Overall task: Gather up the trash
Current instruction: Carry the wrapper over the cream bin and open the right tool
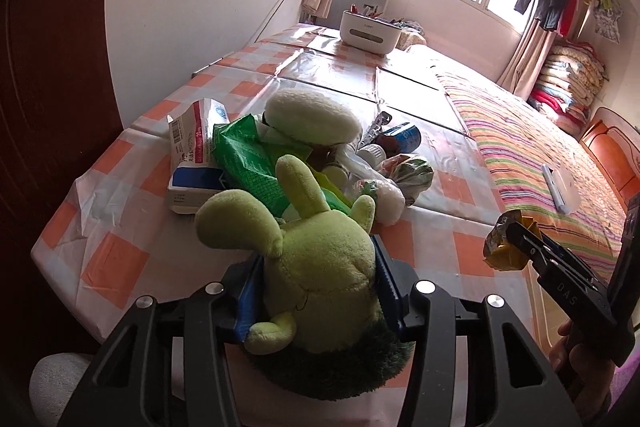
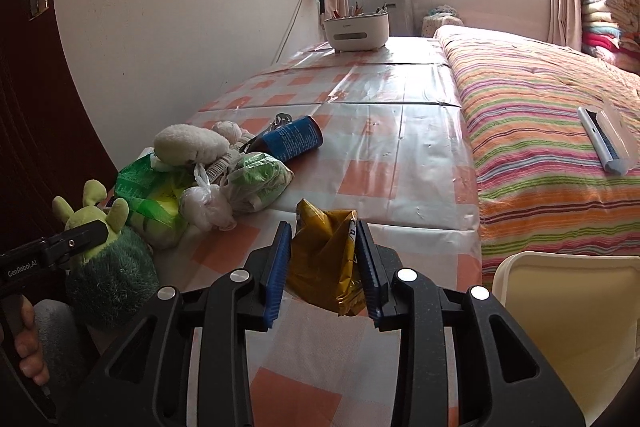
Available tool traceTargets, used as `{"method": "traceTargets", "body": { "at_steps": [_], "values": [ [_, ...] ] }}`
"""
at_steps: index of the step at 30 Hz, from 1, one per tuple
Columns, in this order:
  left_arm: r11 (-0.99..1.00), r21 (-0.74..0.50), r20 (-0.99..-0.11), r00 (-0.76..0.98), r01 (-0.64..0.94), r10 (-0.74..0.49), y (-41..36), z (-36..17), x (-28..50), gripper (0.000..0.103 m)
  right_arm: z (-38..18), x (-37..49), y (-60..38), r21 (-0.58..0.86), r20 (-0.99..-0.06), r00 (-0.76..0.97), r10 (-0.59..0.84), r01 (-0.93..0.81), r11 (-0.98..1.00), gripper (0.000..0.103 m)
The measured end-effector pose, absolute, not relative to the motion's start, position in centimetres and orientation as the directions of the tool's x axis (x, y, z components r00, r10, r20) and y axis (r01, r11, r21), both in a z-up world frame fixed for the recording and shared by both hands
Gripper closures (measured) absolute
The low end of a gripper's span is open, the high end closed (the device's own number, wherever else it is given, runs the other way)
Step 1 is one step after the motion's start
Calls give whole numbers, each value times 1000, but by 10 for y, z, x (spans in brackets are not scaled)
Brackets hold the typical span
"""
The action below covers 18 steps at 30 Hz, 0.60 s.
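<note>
My left gripper [image 1: 318, 259] is shut on a green plush toy [image 1: 320, 267] and holds it above the near edge of the checkered table [image 1: 120, 259]. My right gripper [image 2: 322, 239] is shut on a crumpled yellow snack wrapper [image 2: 324, 259]; the wrapper also shows in the left wrist view [image 1: 505, 241]. A litter pile lies on the table: a green packet [image 1: 244, 159], a white medicine box [image 1: 196, 163], tied plastic bags [image 2: 256, 179] and a blue can [image 2: 292, 139]. A pale plush [image 1: 310, 115] rests on the pile.
A cream bin [image 2: 568, 323] stands at the right, beside the table's near edge. A bed with a striped cover [image 2: 540, 147] runs along the table's right side, with a white lint brush [image 2: 604, 139] on it. A white organiser box [image 2: 356, 29] sits at the table's far end.
</note>
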<state>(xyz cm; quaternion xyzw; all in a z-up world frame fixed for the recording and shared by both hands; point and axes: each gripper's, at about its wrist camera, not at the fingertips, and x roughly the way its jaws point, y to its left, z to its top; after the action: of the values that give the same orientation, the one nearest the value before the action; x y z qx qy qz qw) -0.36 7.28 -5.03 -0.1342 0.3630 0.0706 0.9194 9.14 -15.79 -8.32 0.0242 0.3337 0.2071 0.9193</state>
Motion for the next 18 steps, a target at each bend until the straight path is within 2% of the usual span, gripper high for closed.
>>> {"method": "traceTargets", "body": {
  "at_steps": [18],
  "values": [
    [985,-172,-631,765,25,-130,-5,-41,16,55,-76,65,-218,157,-542,791,285,-238,959,70]
  ]
}}
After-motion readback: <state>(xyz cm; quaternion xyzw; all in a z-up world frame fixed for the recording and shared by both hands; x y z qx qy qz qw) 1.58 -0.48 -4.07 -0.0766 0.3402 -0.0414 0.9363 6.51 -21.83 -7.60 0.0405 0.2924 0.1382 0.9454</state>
